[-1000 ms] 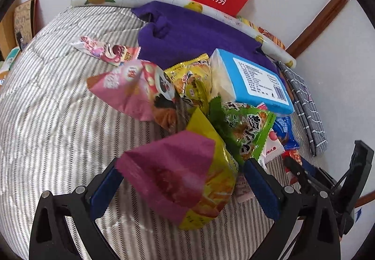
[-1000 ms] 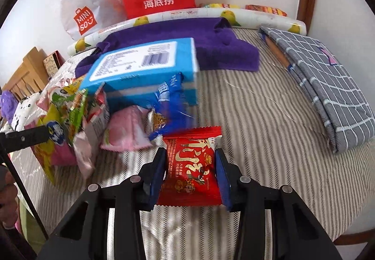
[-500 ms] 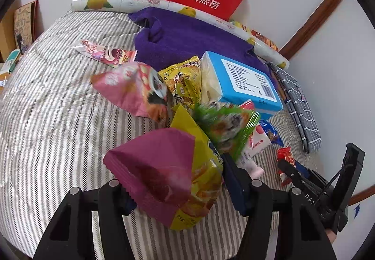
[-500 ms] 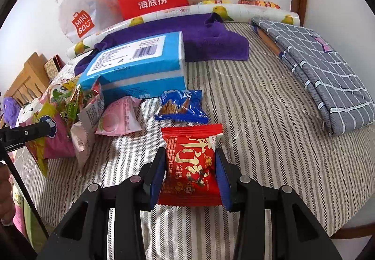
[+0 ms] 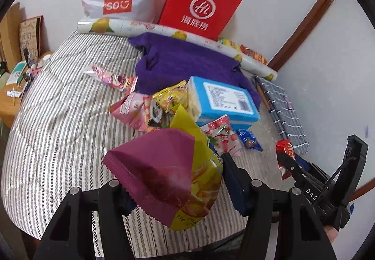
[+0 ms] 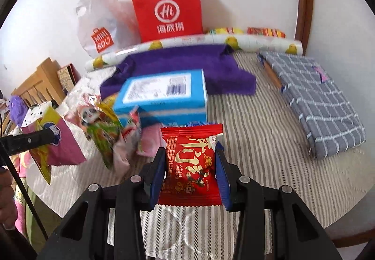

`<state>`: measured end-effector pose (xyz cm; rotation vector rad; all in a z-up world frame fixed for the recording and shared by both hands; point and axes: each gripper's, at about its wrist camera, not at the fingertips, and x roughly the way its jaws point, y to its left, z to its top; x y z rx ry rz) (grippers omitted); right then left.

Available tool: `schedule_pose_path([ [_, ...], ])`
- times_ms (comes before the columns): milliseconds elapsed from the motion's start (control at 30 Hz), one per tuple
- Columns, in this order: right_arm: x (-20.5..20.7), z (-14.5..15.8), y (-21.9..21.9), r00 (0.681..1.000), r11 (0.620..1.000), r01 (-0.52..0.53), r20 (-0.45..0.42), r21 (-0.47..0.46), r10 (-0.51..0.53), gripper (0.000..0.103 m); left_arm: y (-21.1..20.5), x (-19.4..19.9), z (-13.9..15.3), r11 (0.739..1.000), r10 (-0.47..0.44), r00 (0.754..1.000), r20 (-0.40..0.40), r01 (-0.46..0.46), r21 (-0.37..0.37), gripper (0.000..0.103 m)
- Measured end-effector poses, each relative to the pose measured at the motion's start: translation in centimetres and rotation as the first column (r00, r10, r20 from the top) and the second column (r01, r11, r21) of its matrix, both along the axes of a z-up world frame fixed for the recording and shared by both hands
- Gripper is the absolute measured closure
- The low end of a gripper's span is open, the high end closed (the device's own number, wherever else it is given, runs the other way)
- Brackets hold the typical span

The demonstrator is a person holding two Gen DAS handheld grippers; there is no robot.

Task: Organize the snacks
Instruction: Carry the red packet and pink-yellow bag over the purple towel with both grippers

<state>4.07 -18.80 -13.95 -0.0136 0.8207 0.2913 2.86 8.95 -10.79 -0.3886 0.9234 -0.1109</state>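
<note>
Left gripper (image 5: pixel 178 186): fingers clamped on a large crinkled magenta-and-yellow chip bag (image 5: pixel 168 171), lifted clear of the grey-and-white striped bedspread (image 5: pixel 58 124). Right gripper (image 6: pixel 190 172): blue-padded fingers (image 6: pixel 157 173) pinched narrow on a small glossy red foil snack packet with gold lettering (image 6: pixel 191 164), held upright above the bedspread.

Landmark: the light-blue rectangular box with a white printed label (image 6: pixel 161 93), lying flat mid-bed.

- Just in front of the box, from the left wrist view: a red-and-white strawberry-print packet (image 5: pixel 220 135), touching it; a small dark-blue foil snack packet (image 5: pixel 248 140) beside that.
- Left of the box: a pink pouch with cartoon print (image 5: pixel 133 112) and a yellow foil bag (image 5: pixel 171 98), overlapping in a heap.
- Farther left, apart from the heap: a long pink printed sachet (image 5: pixel 110 77).
- Right of the box: a folded grey checked cloth (image 6: pixel 316 98).
- Behind the box: a rumpled purple towel (image 6: pixel 187 63), partly under it.
- Beyond the towel: a lemon-print paper roll (image 6: pixel 187 43), then a red paper carrier bag with white logo (image 6: pixel 167 11) and a white plastic MINISO bag (image 6: pixel 100 30) against the wall.
</note>
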Motion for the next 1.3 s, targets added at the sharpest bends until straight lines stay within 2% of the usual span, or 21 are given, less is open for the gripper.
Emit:
schedule_pose_path([
  [267, 0.3, 3.1, 0.3, 0.999, 1.000, -0.018, 0.050, 0.007, 0.017, 0.063, -1.6, 1.0, 3.0, 0.999, -0.033, 0.999, 0.041, 0.032, 0.022, 0.044],
  [567, 2.9, 5.5, 0.1, 0.997, 1.000, -0.007, 0.079, 0.017, 0.006, 0.063, -3.3, 3.8, 5.3, 0.995, -0.070, 0.996, 0.060, 0.065, 0.073, 0.044],
  [933, 7.2, 8.9, 1.7, 0.993, 0.999, -0.036, 0.114, 0.009, 0.034, 0.063, -3.8, 8.6, 8.1, 0.990, -0.087, 0.992, 0.089, 0.076, 0.119, 0.044],
  [1300, 12.1, 10.6, 2.4, 0.990, 0.999, -0.049, 0.132, 0.013, 0.047, 0.063, -4.3, 14.6, 9.9, 0.986, -0.134, 0.985, 0.110, 0.121, 0.111, 0.044],
])
